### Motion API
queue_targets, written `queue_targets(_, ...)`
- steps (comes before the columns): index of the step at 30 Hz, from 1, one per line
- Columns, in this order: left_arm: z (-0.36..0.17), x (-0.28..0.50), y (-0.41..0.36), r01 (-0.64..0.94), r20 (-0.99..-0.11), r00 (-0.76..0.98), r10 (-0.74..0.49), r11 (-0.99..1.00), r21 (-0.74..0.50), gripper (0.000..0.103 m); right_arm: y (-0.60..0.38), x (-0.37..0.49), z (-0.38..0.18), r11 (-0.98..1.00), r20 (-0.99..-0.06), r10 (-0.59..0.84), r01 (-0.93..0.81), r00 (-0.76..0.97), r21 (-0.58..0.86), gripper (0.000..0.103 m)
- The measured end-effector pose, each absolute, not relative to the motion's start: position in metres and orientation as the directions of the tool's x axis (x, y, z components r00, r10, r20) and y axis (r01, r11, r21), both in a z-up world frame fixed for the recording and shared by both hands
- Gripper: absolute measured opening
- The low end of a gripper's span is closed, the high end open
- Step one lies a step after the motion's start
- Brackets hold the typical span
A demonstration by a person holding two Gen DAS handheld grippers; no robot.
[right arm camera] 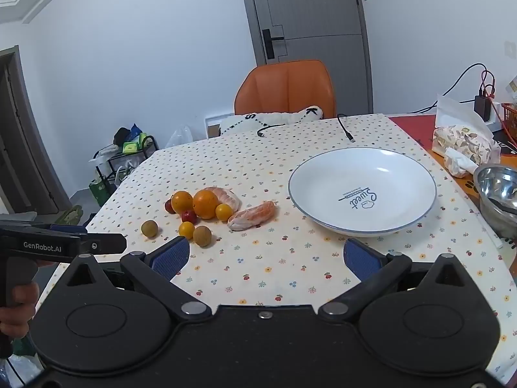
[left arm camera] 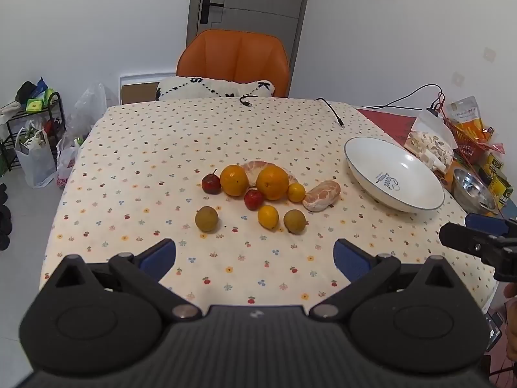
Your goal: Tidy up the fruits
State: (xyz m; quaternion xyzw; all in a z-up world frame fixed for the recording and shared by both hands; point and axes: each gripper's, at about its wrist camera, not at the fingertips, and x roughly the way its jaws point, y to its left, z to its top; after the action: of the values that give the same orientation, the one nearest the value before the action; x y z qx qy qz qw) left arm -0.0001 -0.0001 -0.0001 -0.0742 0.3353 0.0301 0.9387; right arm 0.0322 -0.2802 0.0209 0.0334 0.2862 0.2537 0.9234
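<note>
The tabletop (left arm camera: 135, 148), spread with a flower-dotted cloth, is seen filling both views, with an orange chair (left arm camera: 236, 61) set at its far edge, at twelve o'clock. A wide white plate (left arm camera: 392, 174) with a blue rim is found at two o'clock of the fruit cluster, well apart from it and holding nothing.

The fruits are gathered near the middle of the tabletop. Two large oranges (left arm camera: 273, 177) are placed side by side, a peeled citrus piece (left arm camera: 257, 165) touching them from behind; a second peeled piece (left arm camera: 321, 195) is laid at four o'clock of them. Two small red fruits (left arm camera: 253, 199), two small yellow-orange fruits (left arm camera: 268, 216) and two brownish-green round fruits (left arm camera: 206, 219) are scattered at the near side.

The left gripper (left arm camera: 255, 255) is held above the near edge, its fingers spread wide and gripping nothing. The right gripper (right arm camera: 266, 258) is held likewise, fingers wide apart and empty.
</note>
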Motion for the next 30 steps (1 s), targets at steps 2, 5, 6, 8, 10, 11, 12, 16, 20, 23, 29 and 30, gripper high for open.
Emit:
queue_targets(2, -0.0003, 0.0004, 0.0001, -0.11, -0.634, 0.773, 0.009, 0.987, -0.121, 0.103, -0.2805, 0.0323, 0.0213, 0.868, -0.51, 0.489, -0.451, 0.708, 0.207, 0.103)
queue_targets(5, -0.0006, 0.0004, 0.0011, -0.107, -0.633, 0.774, 0.003, 0.986, -0.125, 0.103, -0.2811, 0.0323, 0.0223, 0.87, -0.508, 0.487, -0.448, 0.711, 0.207, 0.103)
queue_targets(6, -0.0007, 0.0005, 0.0012, -0.106, -0.632, 0.775, 0.003, 0.987, -0.125, 0.103, -0.2814, 0.0321, 0.0227, 0.87, -0.507, 0.486, -0.447, 0.712, 0.207, 0.103)
queue_targets(8, -0.0012, 0.0008, 0.0013, -0.103, -0.632, 0.775, 0.002, 0.987, -0.124, 0.103, -0.2814, 0.0324, 0.022, 0.87, -0.507, 0.486, -0.447, 0.711, 0.207, 0.103)
queue_targets(10, -0.0015, 0.0012, 0.0017, -0.102, -0.632, 0.775, 0.001, 0.987, -0.123, 0.103, -0.2835, 0.034, 0.0215, 0.869, -0.507, 0.488, -0.448, 0.711, 0.209, 0.103)
queue_targets(11, 0.003, 0.0002, 0.0002, -0.104, -0.632, 0.775, 0.003, 0.987, -0.123, 0.103, -0.2835, 0.0339, 0.0215, 0.869, -0.506, 0.488, -0.448, 0.711, 0.209, 0.103)
queue_targets(12, 0.0031, 0.0005, 0.0003, -0.104, -0.632, 0.775, 0.004, 0.987, -0.122, 0.103, -0.2838, 0.0339, 0.0213, 0.869, -0.506, 0.488, -0.448, 0.711, 0.209, 0.103)
queue_targets(16, 0.0063, -0.0001, -0.0021, -0.103, -0.628, 0.778, 0.01, 0.988, -0.113, 0.103, -0.2843, 0.0332, 0.0215, 0.868, -0.505, 0.49, -0.449, 0.71, 0.212, 0.103)
queue_targets(20, 0.0076, -0.0006, -0.0026, -0.105, -0.626, 0.78, 0.013, 0.988, -0.111, 0.103, -0.2826, 0.0323, 0.0216, 0.869, -0.506, 0.488, -0.448, 0.711, 0.21, 0.103)
queue_targets(23, 0.0076, -0.0014, -0.0024, -0.104, -0.626, 0.78, 0.012, 0.988, -0.111, 0.103, -0.2817, 0.0318, 0.0221, 0.869, -0.506, 0.489, -0.449, 0.711, 0.208, 0.103)
queue_targets(29, 0.0077, -0.0016, -0.0023, -0.105, -0.625, 0.78, 0.012, 0.988, -0.112, 0.103, -0.2819, 0.0313, 0.022, 0.868, -0.506, 0.489, -0.45, 0.71, 0.209, 0.103)
queue_targets(30, 0.0075, -0.0015, -0.0024, -0.105, -0.625, 0.78, 0.013, 0.988, -0.111, 0.103, -0.2818, 0.0314, 0.0219, 0.868, -0.506, 0.49, -0.45, 0.71, 0.209, 0.103)
